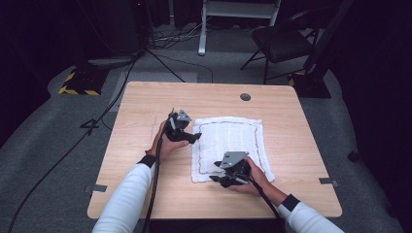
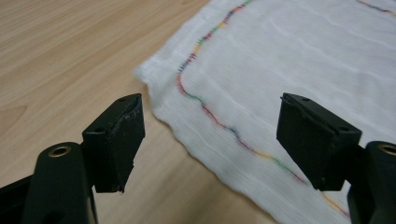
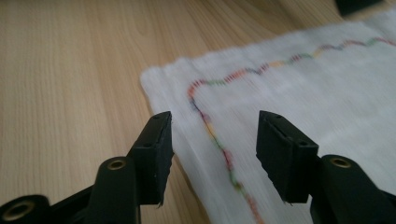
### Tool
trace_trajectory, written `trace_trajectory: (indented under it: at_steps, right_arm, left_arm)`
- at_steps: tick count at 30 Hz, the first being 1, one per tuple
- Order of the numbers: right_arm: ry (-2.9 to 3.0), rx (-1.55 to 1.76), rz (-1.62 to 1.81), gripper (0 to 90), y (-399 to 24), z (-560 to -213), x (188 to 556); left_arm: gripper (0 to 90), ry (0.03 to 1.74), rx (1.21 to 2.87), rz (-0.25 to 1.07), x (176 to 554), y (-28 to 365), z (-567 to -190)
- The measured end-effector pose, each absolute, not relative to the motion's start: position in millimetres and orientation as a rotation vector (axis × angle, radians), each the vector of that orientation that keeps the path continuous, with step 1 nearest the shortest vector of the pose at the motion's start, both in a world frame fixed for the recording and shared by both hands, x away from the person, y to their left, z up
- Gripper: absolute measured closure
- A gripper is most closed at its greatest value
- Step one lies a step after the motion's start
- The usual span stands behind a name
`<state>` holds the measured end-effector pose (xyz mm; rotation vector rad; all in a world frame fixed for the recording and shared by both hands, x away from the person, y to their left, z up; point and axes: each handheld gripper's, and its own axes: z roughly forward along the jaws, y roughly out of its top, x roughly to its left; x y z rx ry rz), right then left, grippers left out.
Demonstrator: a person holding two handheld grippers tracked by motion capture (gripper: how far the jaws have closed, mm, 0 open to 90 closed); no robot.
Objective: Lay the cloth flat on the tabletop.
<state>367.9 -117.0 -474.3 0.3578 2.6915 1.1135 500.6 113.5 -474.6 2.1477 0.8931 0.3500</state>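
Observation:
A white cloth (image 1: 228,141) with a multicoloured stitched border lies flat on the wooden table (image 1: 141,111). My left gripper (image 1: 196,138) is at the cloth's left edge near its far corner. In the left gripper view the cloth (image 2: 289,60) runs under the left gripper (image 2: 210,126), whose jaws stand wide apart and hold nothing. My right gripper (image 1: 214,179) hovers by the cloth's near-left corner. The right gripper view shows that corner of the cloth (image 3: 299,102) beneath the right gripper (image 3: 212,135), with its jaws apart and nothing between them.
A round grommet (image 1: 245,97) sits near the table's far edge. Beyond the table stand a folding chair (image 1: 282,41), a white stand (image 1: 202,29) and a yellow-black striped base (image 1: 77,85). Cables (image 1: 111,104) trail over the grey floor at left.

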Motion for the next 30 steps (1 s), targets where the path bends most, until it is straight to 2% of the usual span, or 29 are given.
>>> trace_trajectory:
  at_steps: [6, 12, 15, 17, 20, 21, 23, 26, 30]
  right_arm:
    - [2.731, 0.305, 1.124, 47.0, -80.7, -484.9, 369.8]
    - [2.755, 0.329, 1.126, 46.0, -68.0, -495.4, 373.4]
    - [2.745, 0.341, 1.112, 53.5, -66.5, -494.4, 373.3]
    - [2.731, 0.355, 1.098, 62.5, -67.2, -493.5, 373.4]
    - [2.707, 0.381, 1.081, 73.7, -67.9, -493.1, 374.8]
    - [2.697, 0.387, 1.076, 76.8, -67.4, -493.3, 374.8]
    - [2.685, 0.395, 1.060, 81.3, -66.3, -493.1, 374.6]
    - [2.674, 0.400, 1.052, 83.8, -64.9, -492.8, 374.3]
    - [2.664, 0.399, 1.046, 84.7, -63.2, -492.5, 373.0]
  left_arm:
    - [23.2, 0.976, 2.136, 0.357, 529.8, 103.1, -488.1]
    - [20.8, 1.040, 2.148, 0.359, 544.0, 101.8, -501.6]
    - [22.6, 1.050, 2.138, 0.362, 546.9, 104.0, -501.6]
    - [28.2, 1.039, 2.133, 0.366, 548.2, 105.6, -501.5]
    - [51.8, 0.999, 2.131, 0.325, 548.5, 107.3, -499.7]
    - [63.8, 0.993, 2.135, 0.321, 548.4, 107.4, -499.5]
    - [73.9, 0.970, 2.142, 0.301, 548.0, 108.3, -499.3]
    - [82.4, 0.953, 2.152, 0.292, 546.3, 107.7, -498.7]
    - [85.5, 0.952, 2.160, 0.302, 545.5, 111.6, -495.6]
